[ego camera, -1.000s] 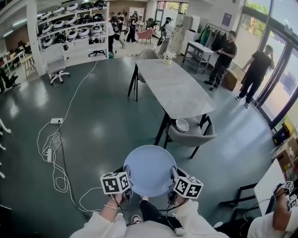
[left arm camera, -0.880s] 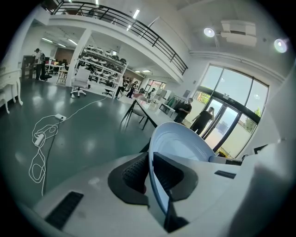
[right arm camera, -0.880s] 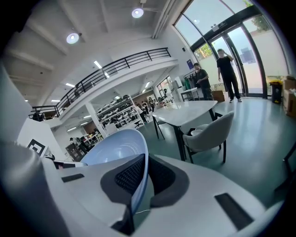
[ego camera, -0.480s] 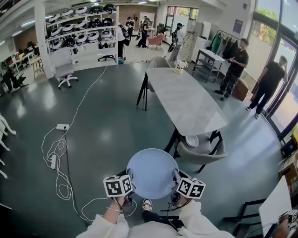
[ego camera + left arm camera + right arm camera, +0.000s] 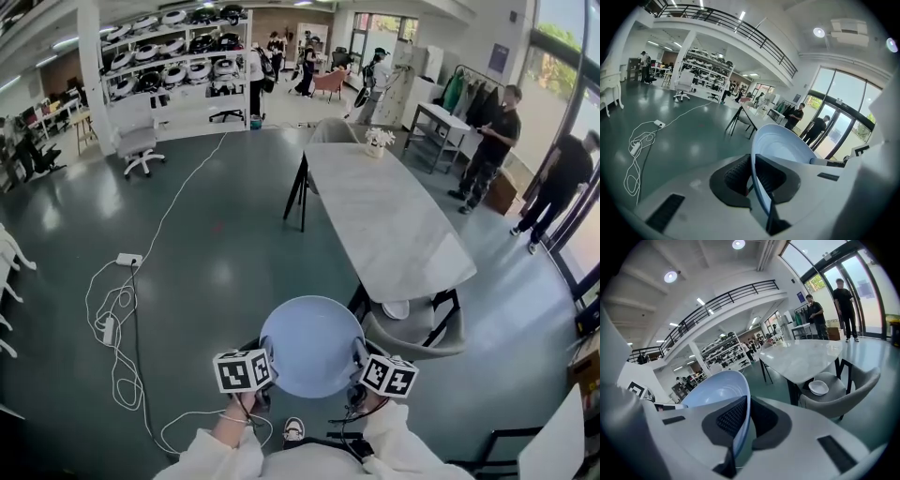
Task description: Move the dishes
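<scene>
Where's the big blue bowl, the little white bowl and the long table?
Big pale-blue round bowl (image 5: 311, 345), head view: its inside middle.
Little white bowl (image 5: 818, 387), right gripper view: its hollow centre.
Long grey table (image 5: 380, 220), head view: bare tabletop.

Bright daylight, glossy floor (image 5: 216, 272) glare (edges bend strongly).

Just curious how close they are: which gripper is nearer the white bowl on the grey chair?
Right. The right gripper, clamped on the rim of the blue bowl, is on the side toward the white bowl; the left gripper grips the opposite rim, farther away.
</scene>
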Tool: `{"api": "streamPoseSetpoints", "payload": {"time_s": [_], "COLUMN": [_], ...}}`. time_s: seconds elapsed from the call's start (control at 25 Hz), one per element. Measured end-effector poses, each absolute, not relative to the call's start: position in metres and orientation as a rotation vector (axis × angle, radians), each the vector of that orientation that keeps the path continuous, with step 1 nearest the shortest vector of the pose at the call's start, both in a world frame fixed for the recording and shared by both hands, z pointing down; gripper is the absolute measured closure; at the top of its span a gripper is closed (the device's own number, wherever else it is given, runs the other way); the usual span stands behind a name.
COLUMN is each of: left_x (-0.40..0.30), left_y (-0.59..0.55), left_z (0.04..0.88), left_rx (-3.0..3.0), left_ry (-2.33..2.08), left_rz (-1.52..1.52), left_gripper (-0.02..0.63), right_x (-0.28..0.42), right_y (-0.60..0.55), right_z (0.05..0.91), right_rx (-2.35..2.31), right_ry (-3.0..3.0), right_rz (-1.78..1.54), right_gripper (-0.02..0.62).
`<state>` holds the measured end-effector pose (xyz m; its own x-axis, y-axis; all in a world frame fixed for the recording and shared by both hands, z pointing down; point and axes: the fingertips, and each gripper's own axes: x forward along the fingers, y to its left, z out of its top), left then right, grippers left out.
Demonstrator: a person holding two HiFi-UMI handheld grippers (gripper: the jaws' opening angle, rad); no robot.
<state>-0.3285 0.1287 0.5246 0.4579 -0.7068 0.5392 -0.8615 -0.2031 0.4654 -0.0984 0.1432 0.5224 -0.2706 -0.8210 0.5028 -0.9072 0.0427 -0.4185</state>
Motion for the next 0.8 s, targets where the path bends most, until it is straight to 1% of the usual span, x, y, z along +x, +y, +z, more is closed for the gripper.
{"api": "streamPoseSetpoints", "payload": {"time_s": [0.36, 0.8], "left_x": [-0.295, -0.268], "left_y": [0.064, 0.019], "left_z": [0.527, 0.541], "left_rx": [1.994, 2.009], "left_ry": [-1.311, -1.253], "left_rz": [0.346, 0.439], "left_gripper": [0.571, 0.571], "right_x": [-0.069, -0.043], "right_y": [0.084, 0.053], "right_z": [0.534, 0.551], "right_rx": [1.824, 1.875], "right_ry": [-2.181, -2.113], "right_rz": [1.105, 1.179], "right_gripper": [0.52, 0.521]}}
